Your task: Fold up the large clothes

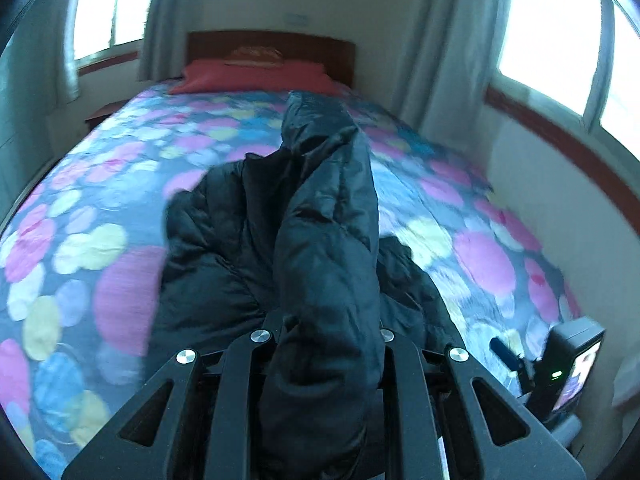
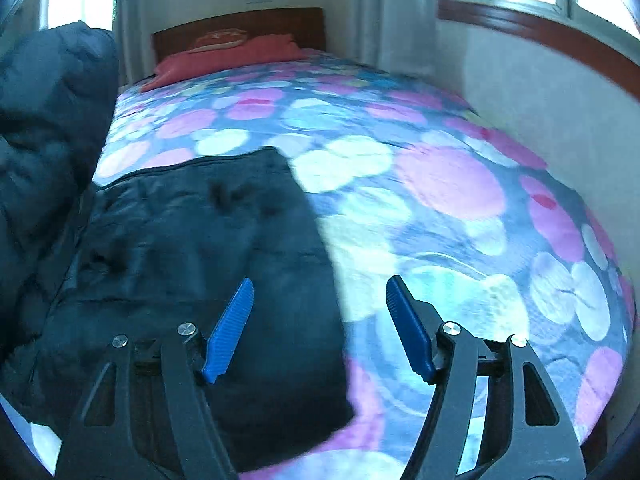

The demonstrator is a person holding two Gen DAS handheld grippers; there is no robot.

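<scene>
Black puffy quilted jacket (image 2: pixel 192 264) lying flat on floral-print bed (image 2: pixel 440 184), one part being lifted by L tool.
L tool (image 1: pixel 324 344) is clamping a jacket fold (image 1: pixel 324 208), which is hanging up-left of the R tool; R tool (image 2: pixel 320 324) is gaping wide, empty, hovering over jacket's right edge, so nearer it; jacket's long axis is running toward red pillow (image 2: pixel 224 60).

The black puffer jacket (image 1: pixel 320 216) I'm folding is quilted and slightly shiny, and part of it rises in a bunched, creased column straight up from between the fingers of my left gripper (image 1: pixel 324 340), which are clamped on it. The rest slumps in soft folds on the bed (image 1: pixel 80 240). From my right side, one panel of the jacket (image 2: pixel 192 248) lies flat on the bedspread with a straight far edge, while the raised part hangs at the left.
</scene>
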